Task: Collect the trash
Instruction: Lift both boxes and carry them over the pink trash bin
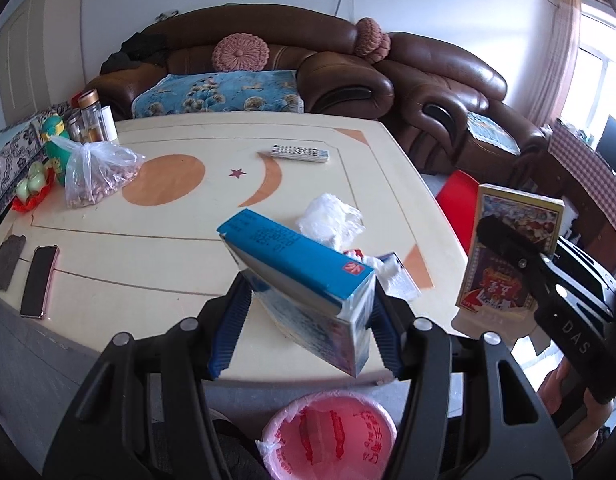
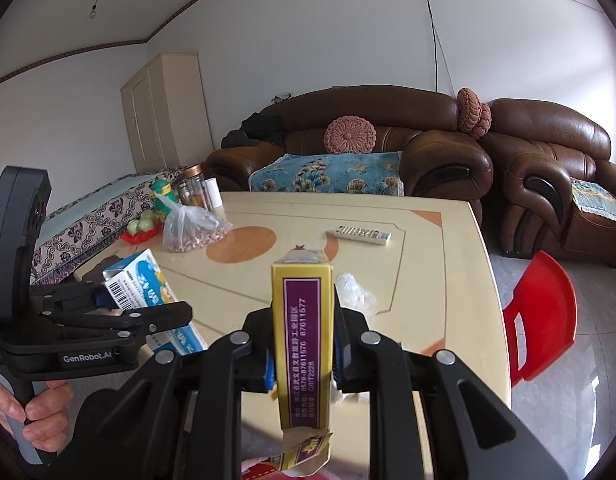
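Note:
My left gripper (image 1: 303, 312) is shut on a blue and white carton (image 1: 303, 280), held tilted over the table's near edge above a pink-lined trash bin (image 1: 332, 436). It also shows in the right wrist view (image 2: 147, 288). My right gripper (image 2: 303, 344) is shut on a yellow and purple box (image 2: 303, 340), upright; the box shows in the left wrist view (image 1: 508, 256) at the right. A crumpled white plastic wrapper (image 1: 332, 220) and torn packaging scraps (image 1: 392, 276) lie on the table (image 1: 167, 256).
On the table: a remote control (image 1: 299, 153), a bag of nuts (image 1: 95, 176), jars (image 1: 92, 116), a green toy (image 1: 55, 140), a phone (image 1: 39, 280). A red chair (image 2: 544, 316) stands to the right. Brown sofas (image 1: 267, 64) stand behind.

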`<action>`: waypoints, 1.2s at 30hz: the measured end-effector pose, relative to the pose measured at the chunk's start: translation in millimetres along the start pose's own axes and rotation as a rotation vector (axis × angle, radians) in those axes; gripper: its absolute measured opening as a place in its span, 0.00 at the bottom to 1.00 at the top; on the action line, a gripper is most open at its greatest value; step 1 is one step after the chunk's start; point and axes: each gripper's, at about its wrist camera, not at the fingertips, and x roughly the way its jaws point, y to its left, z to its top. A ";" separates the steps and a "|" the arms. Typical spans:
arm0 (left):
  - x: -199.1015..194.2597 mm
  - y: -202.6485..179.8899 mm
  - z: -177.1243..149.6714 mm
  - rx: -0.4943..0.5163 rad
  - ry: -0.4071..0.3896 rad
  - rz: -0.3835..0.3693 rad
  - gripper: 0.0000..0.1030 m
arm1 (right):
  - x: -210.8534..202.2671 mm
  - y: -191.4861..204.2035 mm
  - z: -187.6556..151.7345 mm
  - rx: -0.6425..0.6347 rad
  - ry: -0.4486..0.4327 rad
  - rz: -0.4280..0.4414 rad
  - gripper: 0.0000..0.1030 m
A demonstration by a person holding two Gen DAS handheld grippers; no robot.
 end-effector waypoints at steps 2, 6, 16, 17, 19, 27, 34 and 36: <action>-5.7 -3.2 -6.7 0.008 0.001 -0.004 0.55 | -8.1 4.5 -5.7 -0.002 0.003 -0.001 0.19; -13.4 -10.7 -20.4 0.034 0.010 -0.008 0.55 | -20.9 12.2 -19.8 0.002 0.016 0.001 0.19; -16.0 -22.7 -57.1 0.084 0.054 -0.021 0.55 | -42.0 21.4 -59.0 0.021 0.073 0.001 0.19; -15.0 -24.0 -60.7 0.087 0.059 -0.022 0.55 | -42.0 22.9 -62.2 0.021 0.078 0.000 0.19; -12.0 -28.0 -69.1 0.102 0.070 -0.021 0.55 | -43.6 25.1 -72.4 0.020 0.093 -0.006 0.19; 5.7 -32.9 -98.3 0.122 0.124 -0.004 0.55 | -36.9 22.8 -105.5 0.042 0.165 -0.026 0.19; 22.2 -40.8 -119.1 0.141 0.179 -0.018 0.55 | -24.9 22.7 -130.5 0.045 0.226 -0.032 0.19; 26.3 -43.2 -125.0 0.152 0.190 -0.018 0.55 | -21.6 21.8 -137.2 0.051 0.241 -0.036 0.19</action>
